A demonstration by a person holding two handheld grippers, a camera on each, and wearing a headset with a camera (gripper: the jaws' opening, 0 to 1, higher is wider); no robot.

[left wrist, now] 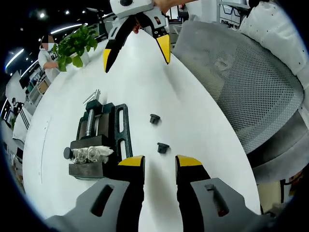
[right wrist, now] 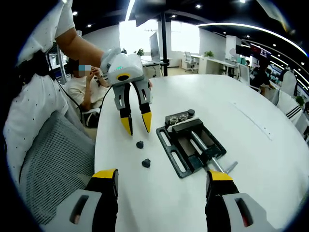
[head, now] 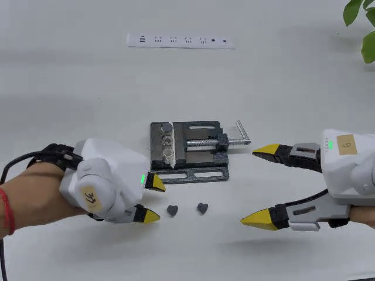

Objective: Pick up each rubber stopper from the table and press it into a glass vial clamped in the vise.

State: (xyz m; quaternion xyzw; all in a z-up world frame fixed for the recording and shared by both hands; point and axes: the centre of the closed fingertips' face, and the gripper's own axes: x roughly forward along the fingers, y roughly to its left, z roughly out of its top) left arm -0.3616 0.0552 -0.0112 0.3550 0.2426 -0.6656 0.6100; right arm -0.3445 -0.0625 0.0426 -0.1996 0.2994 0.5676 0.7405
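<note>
L gripper (head: 153, 199) part open, empty; R gripper (head: 249, 186) spread wide, empty. Two stoppers (head: 172, 209) lie loose at 6 o'clock of vise (head: 190, 151); vials (head: 168, 146) clamped at its 9 o'clock end. I'd straddle the left one w/ L, pinch its head, keep plug down. Gripper stickers (head: 92, 198): digits unclear.

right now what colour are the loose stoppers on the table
The stoppers are dark grey, clearest in the head view.

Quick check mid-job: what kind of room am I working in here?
Likely an open-plan office rather than a workshop: a mesh office chair sits beside the white table, more desks stand in the background, and there is a potted plant.
</note>
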